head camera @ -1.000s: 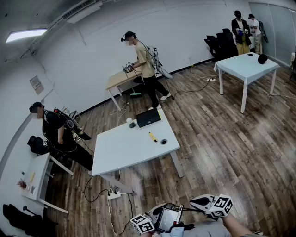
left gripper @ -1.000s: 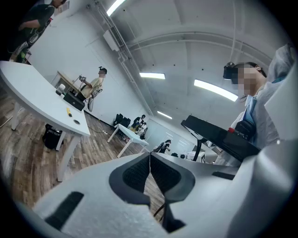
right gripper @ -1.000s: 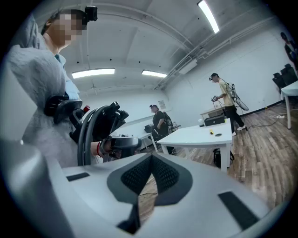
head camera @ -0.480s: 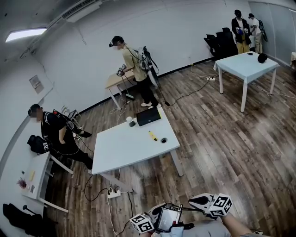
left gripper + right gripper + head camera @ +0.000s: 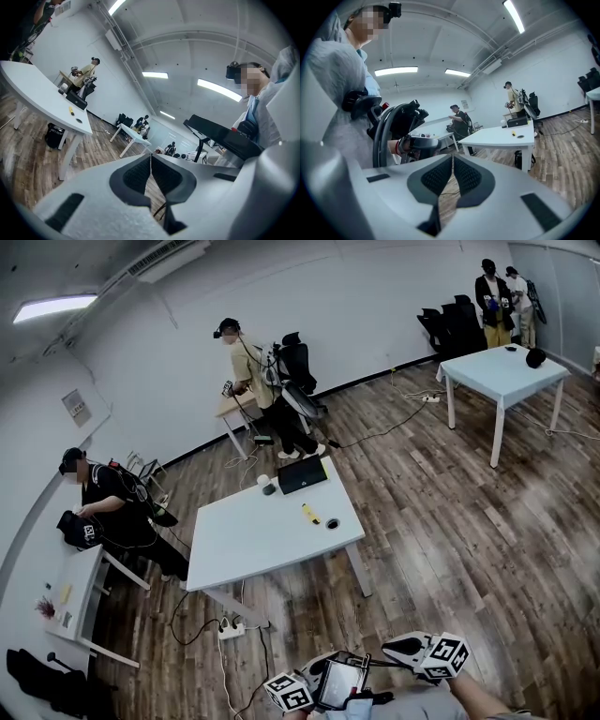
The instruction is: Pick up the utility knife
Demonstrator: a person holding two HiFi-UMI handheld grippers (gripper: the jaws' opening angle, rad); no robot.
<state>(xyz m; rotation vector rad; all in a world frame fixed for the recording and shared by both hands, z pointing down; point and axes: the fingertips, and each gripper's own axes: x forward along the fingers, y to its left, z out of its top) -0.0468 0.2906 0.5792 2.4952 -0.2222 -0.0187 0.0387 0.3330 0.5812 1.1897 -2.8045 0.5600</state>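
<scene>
The yellow utility knife (image 5: 309, 515) lies on the white table (image 5: 253, 545) in the middle of the room, far ahead of me. It shows as a small yellow speck in the left gripper view (image 5: 71, 110) and in the right gripper view (image 5: 513, 135). My left gripper (image 5: 295, 692) and right gripper (image 5: 412, 650) are held close to my body at the bottom of the head view. The left gripper (image 5: 151, 157) is shut with nothing between its pads. The right gripper (image 5: 453, 157) is shut and empty too.
On the table stand a black box (image 5: 301, 476), a white cup (image 5: 262, 482) and a black ring (image 5: 332, 524). A power strip (image 5: 230, 631) and cables lie on the floor before it. Another white table (image 5: 502, 376) stands far right. Several people are about the room.
The person at the wooden desk in the back has stepped left, and a black office chair now shows behind them. The seated person at left has shifted. Both grippers stay put.
</scene>
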